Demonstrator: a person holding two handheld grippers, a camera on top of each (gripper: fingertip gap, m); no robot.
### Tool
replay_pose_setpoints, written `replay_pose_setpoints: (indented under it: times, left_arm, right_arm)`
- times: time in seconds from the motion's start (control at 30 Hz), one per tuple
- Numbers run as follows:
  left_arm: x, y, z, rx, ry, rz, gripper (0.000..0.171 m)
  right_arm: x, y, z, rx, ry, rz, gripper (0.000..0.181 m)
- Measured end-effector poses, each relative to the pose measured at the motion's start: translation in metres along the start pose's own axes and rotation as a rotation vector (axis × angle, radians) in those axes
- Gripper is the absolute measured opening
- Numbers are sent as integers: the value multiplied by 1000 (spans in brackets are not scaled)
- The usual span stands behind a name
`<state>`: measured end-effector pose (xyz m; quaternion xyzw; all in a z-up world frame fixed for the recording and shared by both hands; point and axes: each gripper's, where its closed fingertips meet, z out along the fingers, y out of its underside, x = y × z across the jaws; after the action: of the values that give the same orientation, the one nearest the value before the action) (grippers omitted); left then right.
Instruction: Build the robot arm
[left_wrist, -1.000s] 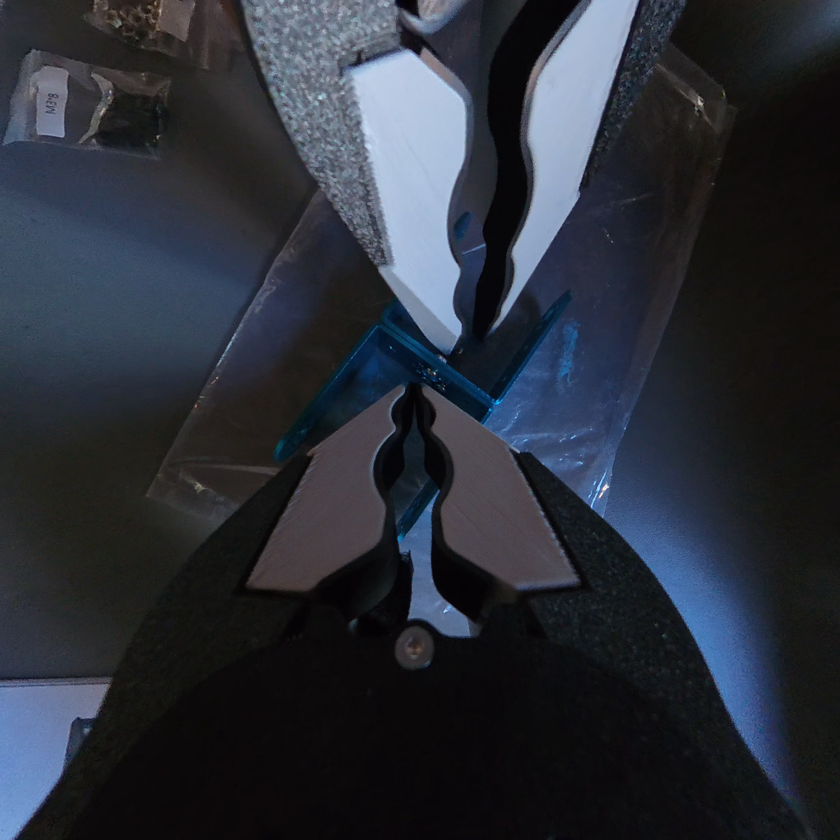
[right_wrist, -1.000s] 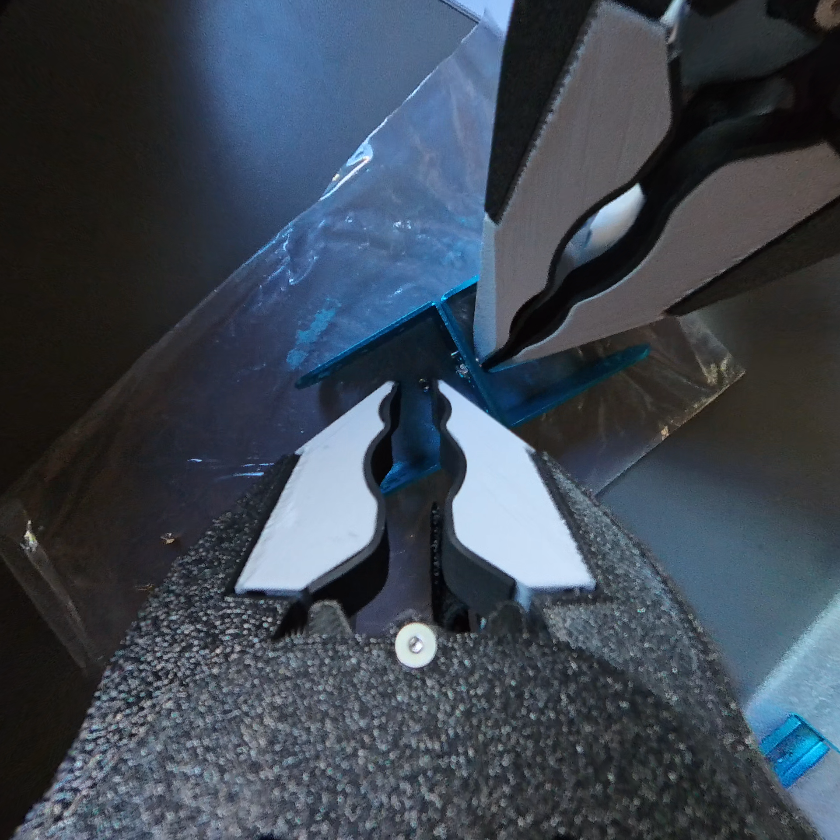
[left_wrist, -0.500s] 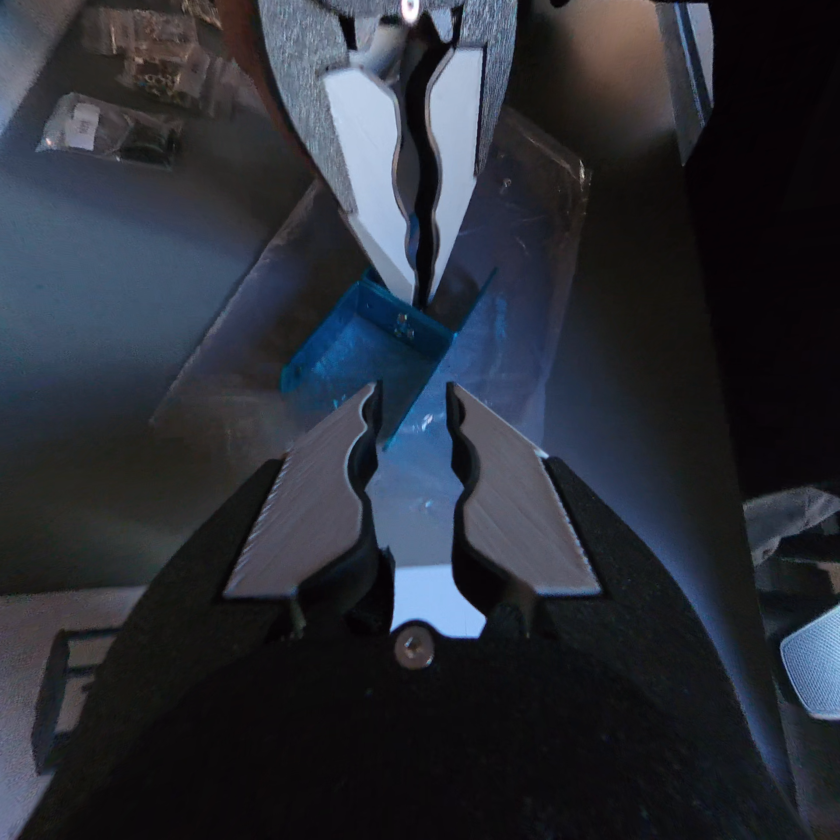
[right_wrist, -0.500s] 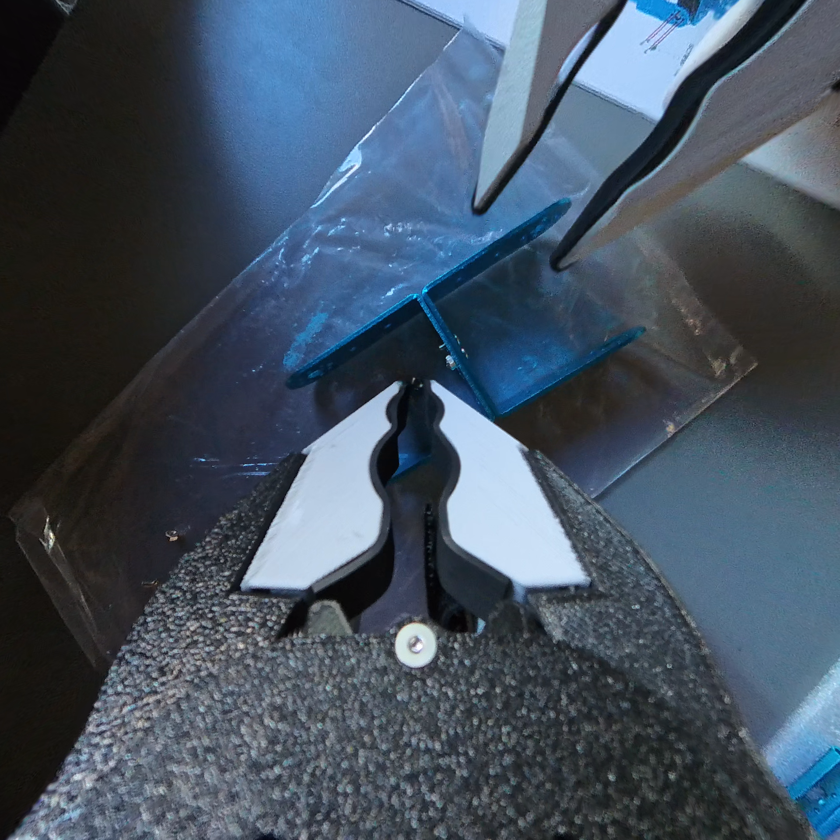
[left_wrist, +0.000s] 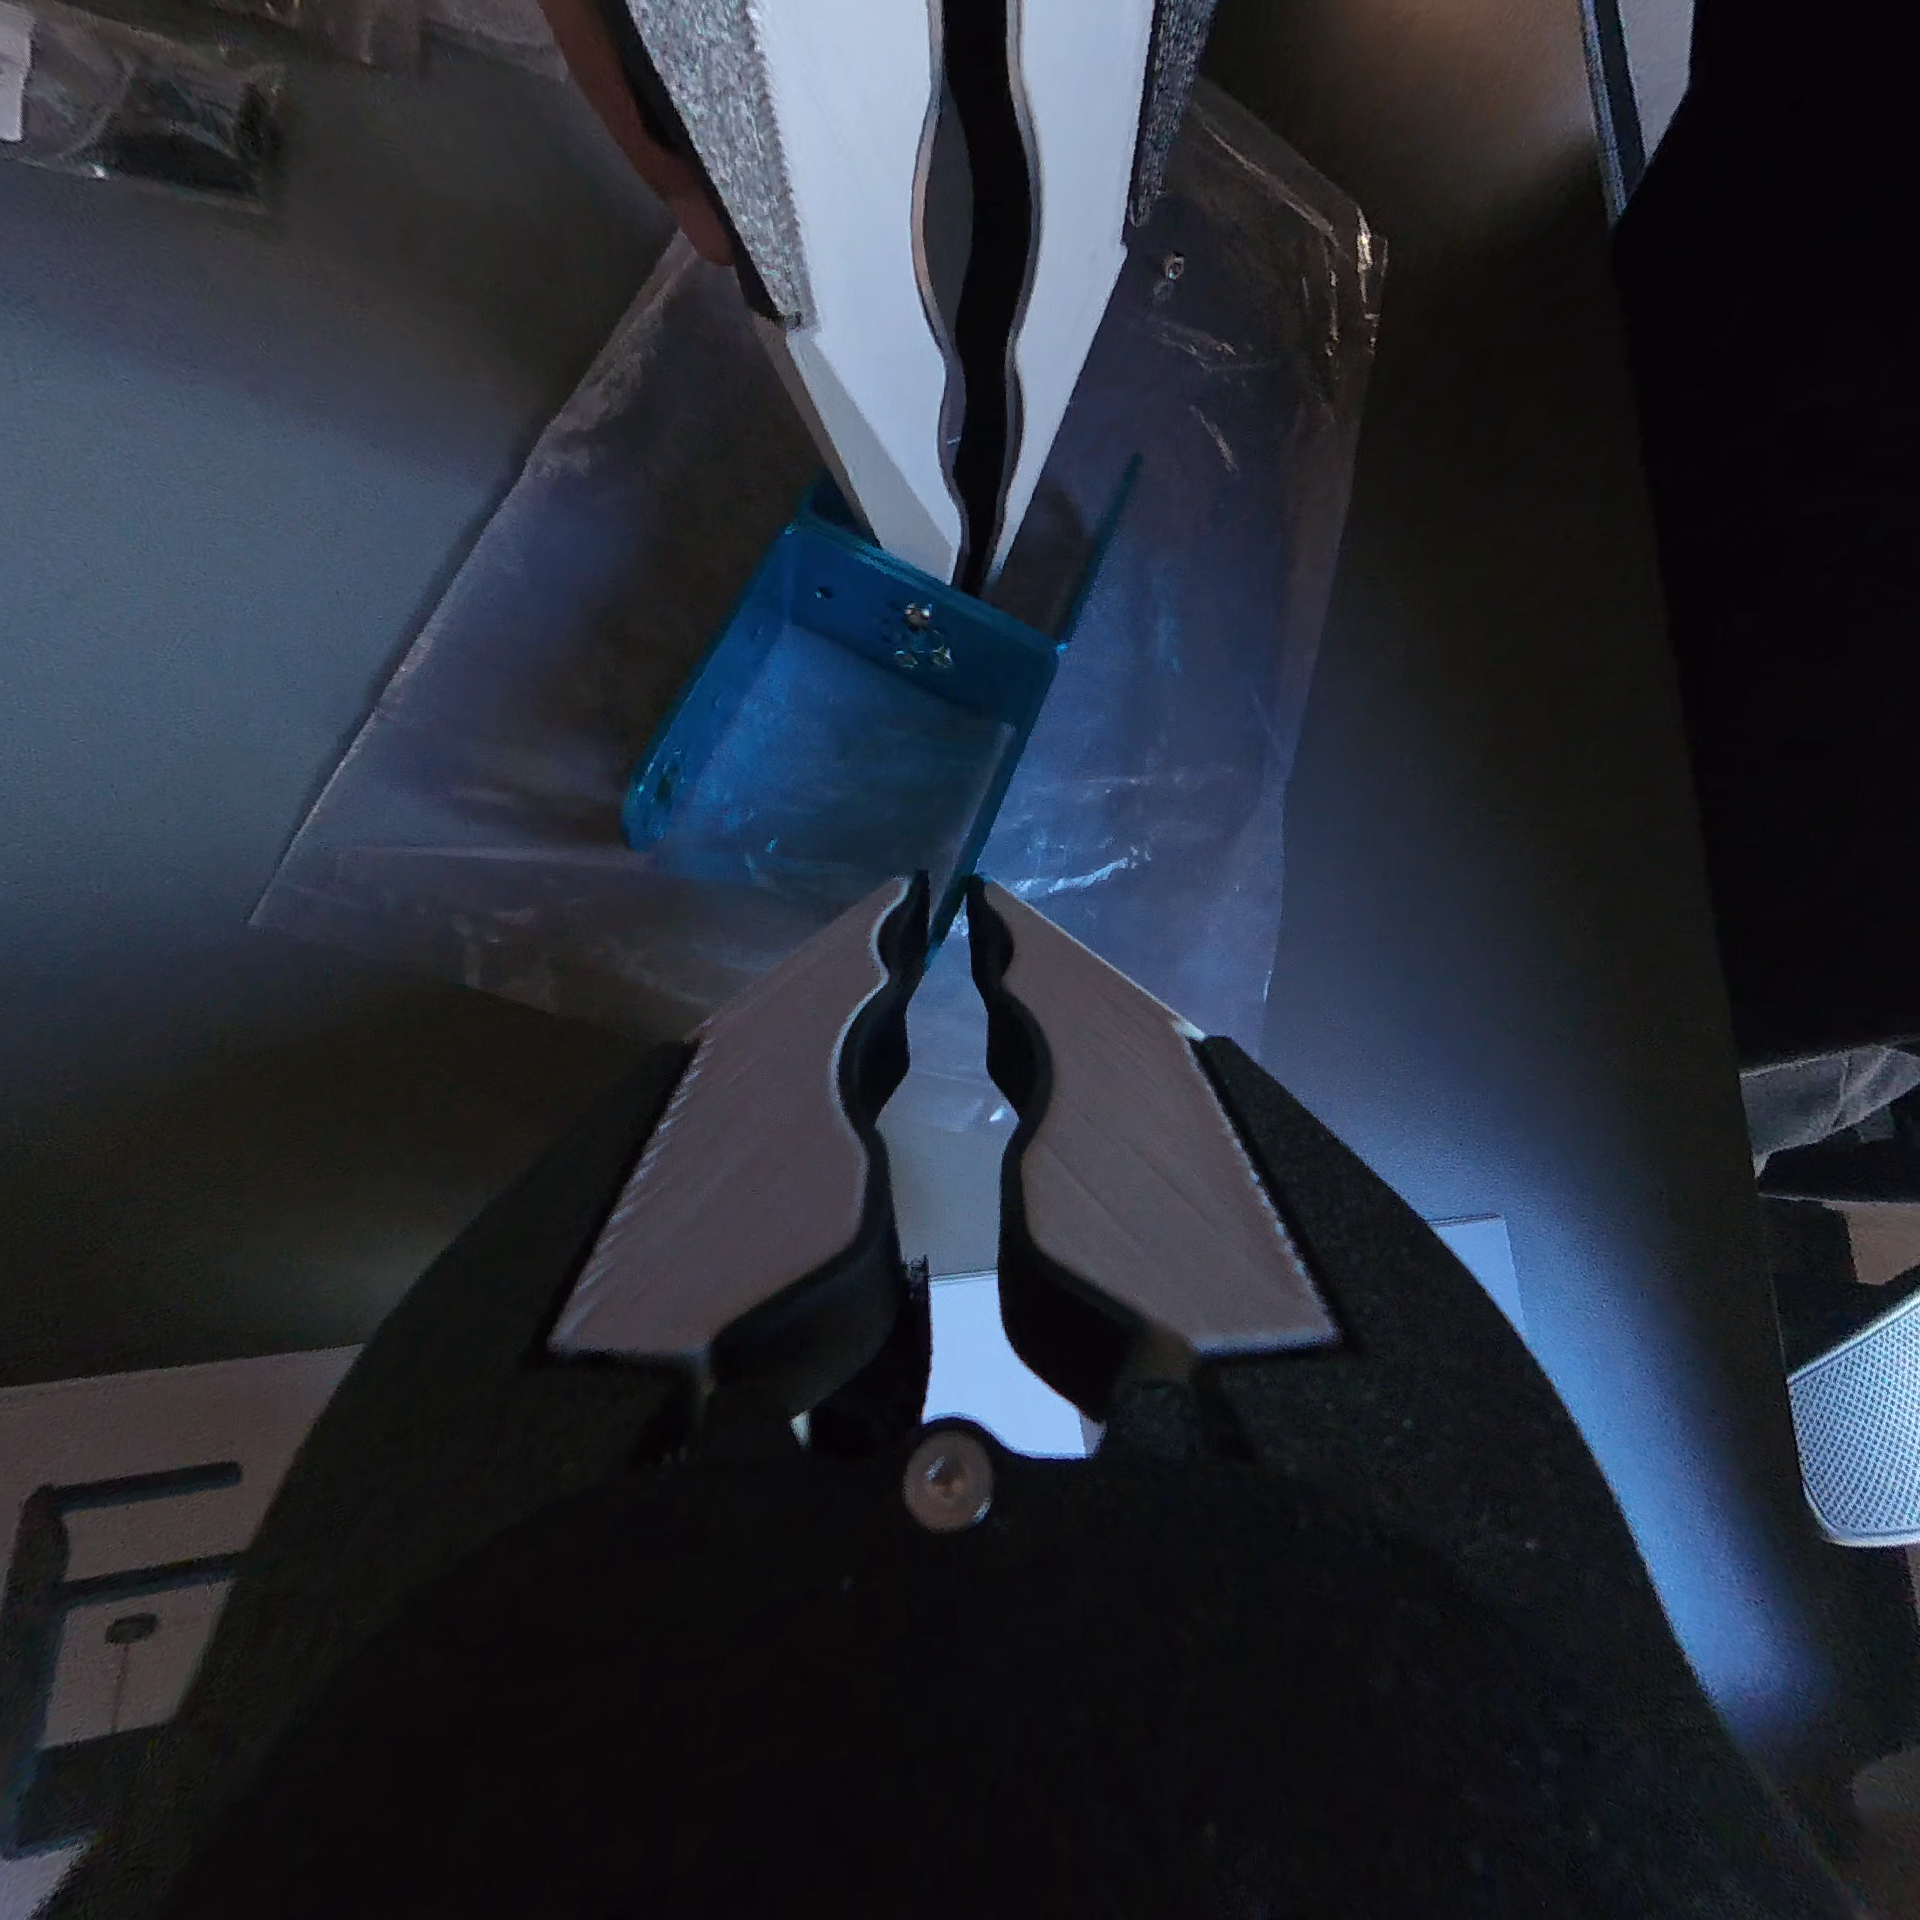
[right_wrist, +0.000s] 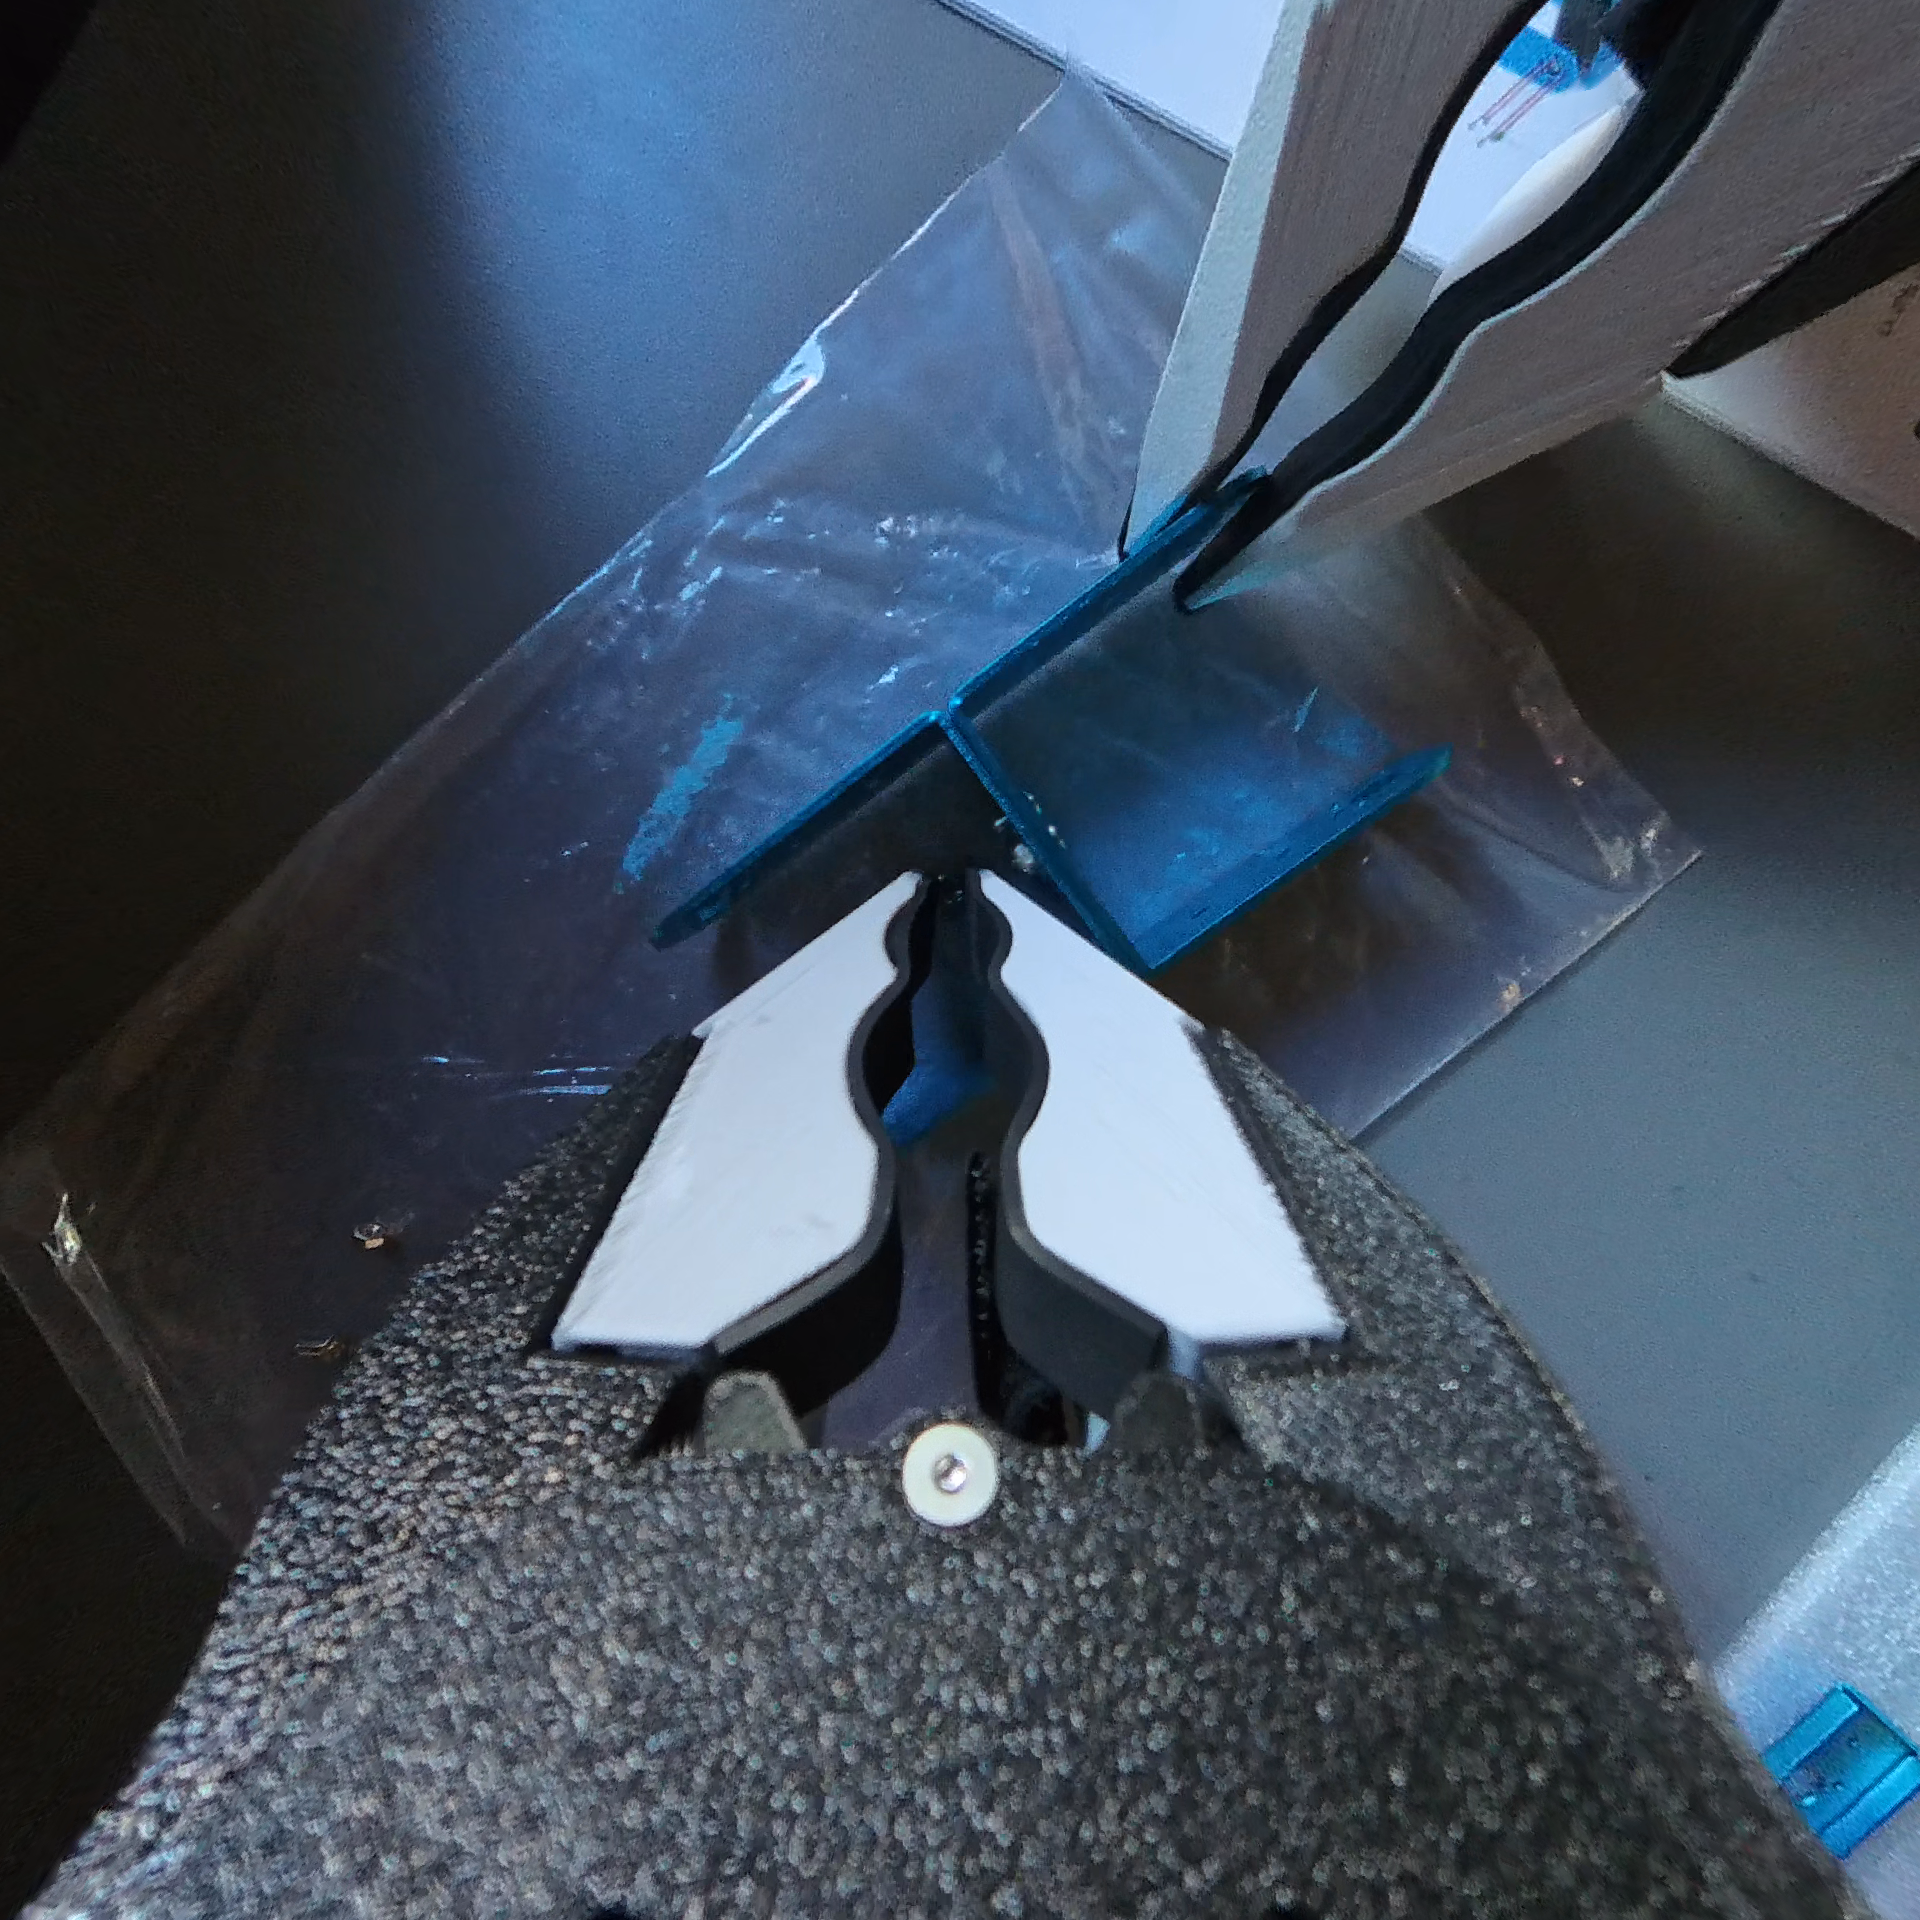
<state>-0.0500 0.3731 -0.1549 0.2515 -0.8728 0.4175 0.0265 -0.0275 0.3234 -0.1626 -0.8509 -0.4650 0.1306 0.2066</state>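
A blue metal bracket (left_wrist: 883, 629) made of thin perforated plates joined at right angles lies on a clear plastic bag (left_wrist: 1195, 748) on the dark table. My left gripper (left_wrist: 945, 891) is shut on the near end of one long plate, whose blue edge shows between the tips. My right gripper (left_wrist: 971, 566) comes in from the far side, shut on the bracket by its cross plate. In the right wrist view, my right gripper (right_wrist: 951, 883) pinches a blue plate of the bracket (right_wrist: 1195, 831). My left gripper (right_wrist: 1195, 551) clamps the far end of the long strip.
Small bags of hardware (left_wrist: 135, 114) lie at the far left. A white printed sheet (left_wrist: 114, 1558) is at the near left and a white mesh object (left_wrist: 1860, 1444) at the right. A blue part on white foam (right_wrist: 1839, 1766) sits at the lower right. Across from one pair of fingers to the other is roughly 6 centimeters. Left tips and right tips are each some 25 centimeters from the blue part on white foam (right_wrist: 1839, 1766).
My left gripper let go at the bracket's middle, opened, drew back, and has shut on the end of the long plate. My right gripper has kept its hold.
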Motion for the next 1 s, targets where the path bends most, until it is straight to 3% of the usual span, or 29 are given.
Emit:
replay_pose_setpoints:
  times: [0.27, 0.47, 0.67, 0.9, 1.0]
  left_arm:
    - [7, 4, 2, -24, -23, 99, 2]
    - [7, 5, 3, -28, -45, 126, 2]
    - [7, 5, 3, -25, -40, 120, 2]
    - [7, 5, 3, -24, -36, 116, 2]
    - [7, 5, 3, -24, -40, 121, 2]
  right_arm:
    - [3, 1, -9, 74, 156, -159, 4]
    - [-1, -16, -21, 281, 280, -351, 4]
    - [7, -21, -22, 313, 551, -622, 4]
    - [10, -10, -24, 272, 636, -767, 4]
    - [12, -7, -25, 218, 711, -960, 4]
